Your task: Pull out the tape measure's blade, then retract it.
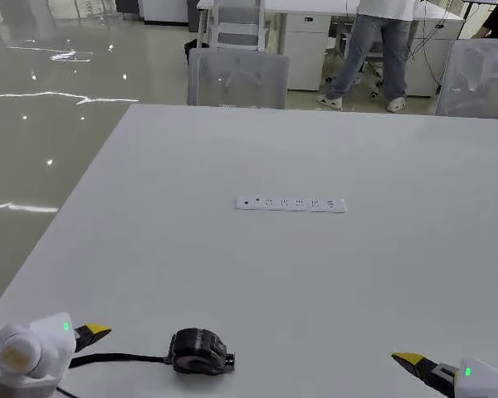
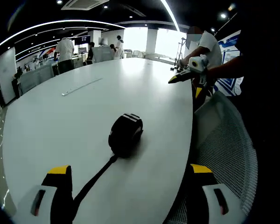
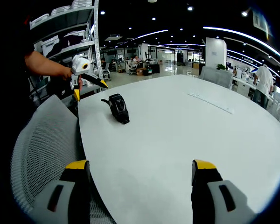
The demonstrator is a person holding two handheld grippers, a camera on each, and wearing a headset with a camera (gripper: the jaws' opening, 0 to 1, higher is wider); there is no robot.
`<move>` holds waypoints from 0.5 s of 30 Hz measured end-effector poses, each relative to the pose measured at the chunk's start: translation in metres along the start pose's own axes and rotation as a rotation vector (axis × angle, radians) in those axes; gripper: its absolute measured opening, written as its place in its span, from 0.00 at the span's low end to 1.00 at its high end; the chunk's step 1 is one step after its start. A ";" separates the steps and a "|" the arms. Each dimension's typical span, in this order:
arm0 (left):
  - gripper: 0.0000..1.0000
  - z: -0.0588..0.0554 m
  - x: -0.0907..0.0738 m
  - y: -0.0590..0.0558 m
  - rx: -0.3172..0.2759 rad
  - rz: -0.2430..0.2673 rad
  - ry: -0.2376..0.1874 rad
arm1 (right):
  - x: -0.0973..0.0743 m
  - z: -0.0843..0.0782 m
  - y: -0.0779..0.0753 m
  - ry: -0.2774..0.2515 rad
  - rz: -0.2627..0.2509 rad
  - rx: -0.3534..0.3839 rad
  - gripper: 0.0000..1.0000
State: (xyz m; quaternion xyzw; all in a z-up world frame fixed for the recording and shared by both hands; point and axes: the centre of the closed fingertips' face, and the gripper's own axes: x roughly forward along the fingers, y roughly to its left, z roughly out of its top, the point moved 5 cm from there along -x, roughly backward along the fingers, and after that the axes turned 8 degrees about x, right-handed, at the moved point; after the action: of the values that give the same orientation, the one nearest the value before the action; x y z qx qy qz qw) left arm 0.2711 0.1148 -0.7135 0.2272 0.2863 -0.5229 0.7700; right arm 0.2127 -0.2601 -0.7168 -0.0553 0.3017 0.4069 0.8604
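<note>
A black tape measure (image 1: 199, 351) lies on the white table (image 1: 299, 274) near its front edge, blade retracted, a black wrist strap (image 1: 116, 360) trailing left from it. My left gripper (image 1: 91, 333) hovers open just left of it, the strap running toward its jaws. In the left gripper view the tape measure (image 2: 126, 133) sits ahead of the two yellow-tipped fingers (image 2: 59, 171). My right gripper (image 1: 408, 360) stands open well to the right, nothing between its jaws. From the right gripper view the tape measure (image 3: 118, 108) lies far off to the left.
A white power strip (image 1: 290, 204) lies flat mid-table. Grey mesh chairs (image 1: 236, 77) stand at the far edge, with a person (image 1: 373, 50) at desks beyond. A mesh chair back (image 3: 42, 144) sits close beside the table's near edge.
</note>
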 end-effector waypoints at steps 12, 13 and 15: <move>0.97 0.040 0.029 0.015 0.193 -0.112 0.091 | 0.042 0.036 0.003 0.023 0.093 -0.087 0.93; 0.95 0.044 0.032 0.015 0.219 -0.128 0.105 | 0.046 0.040 0.003 0.022 0.104 -0.089 0.93; 0.89 0.048 0.036 0.017 0.257 -0.142 0.123 | 0.051 0.045 0.004 0.026 0.113 -0.100 0.92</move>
State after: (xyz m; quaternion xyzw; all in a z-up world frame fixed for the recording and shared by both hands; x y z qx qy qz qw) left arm 0.3068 0.0650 -0.7020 0.3348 0.2790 -0.5934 0.6767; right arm 0.2561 -0.2082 -0.7091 -0.0863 0.2947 0.4687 0.8282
